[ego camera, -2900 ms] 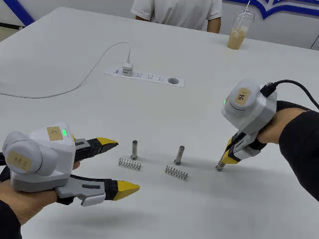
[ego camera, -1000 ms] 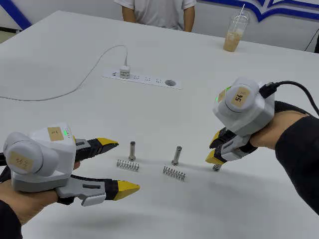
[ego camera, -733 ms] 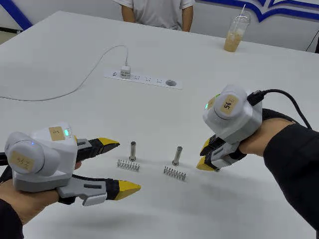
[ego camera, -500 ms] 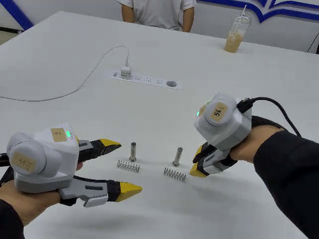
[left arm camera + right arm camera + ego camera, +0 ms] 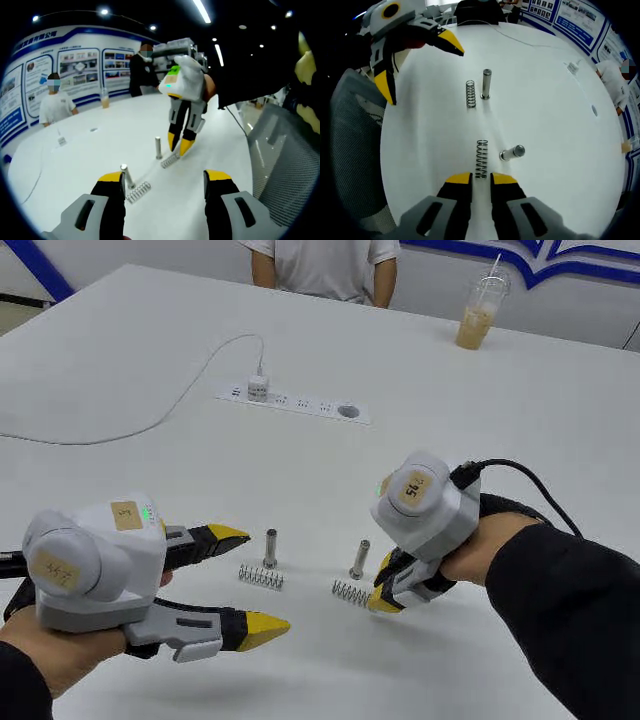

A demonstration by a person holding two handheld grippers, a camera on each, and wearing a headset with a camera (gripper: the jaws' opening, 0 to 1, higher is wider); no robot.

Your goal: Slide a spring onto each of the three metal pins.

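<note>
Two springs lie flat on the white table (image 5: 420, 390), both off the pins. One spring (image 5: 480, 158) has its near end in the gap between the yellow tips of the right gripper (image 5: 481, 179). That gripper's jaws stand only a little apart, with space left on either side of the coil, so they are not clamped on it. Just beside this spring a metal pin (image 5: 360, 558) stands upright on its base.

The other spring (image 5: 261, 577) lies a short way off, near the foot of the other pin (image 5: 270, 547), which is upright too. I cannot tell if the two touch.

The left gripper (image 5: 248, 580) is held low over the near part of the table. Its jaws are spread wide and hold nothing, and its yellow tips point towards the other spring and its pin. In the left gripper view that pair sits just ahead of the jaws, with the right gripper's tips down at the first spring further on.

A black sleeve (image 5: 560, 610) covers the arm behind the right gripper, and a black cable (image 5: 520, 475) loops off its body.

Further back a white power strip (image 5: 300, 400) lies on the table with a white plug (image 5: 258, 388) in it, its cord trailing off to the side. Near the far edge stands a plastic cup (image 5: 478, 315) of pale brown drink with a straw. A person in a white shirt (image 5: 325, 265) is at that edge.
</note>
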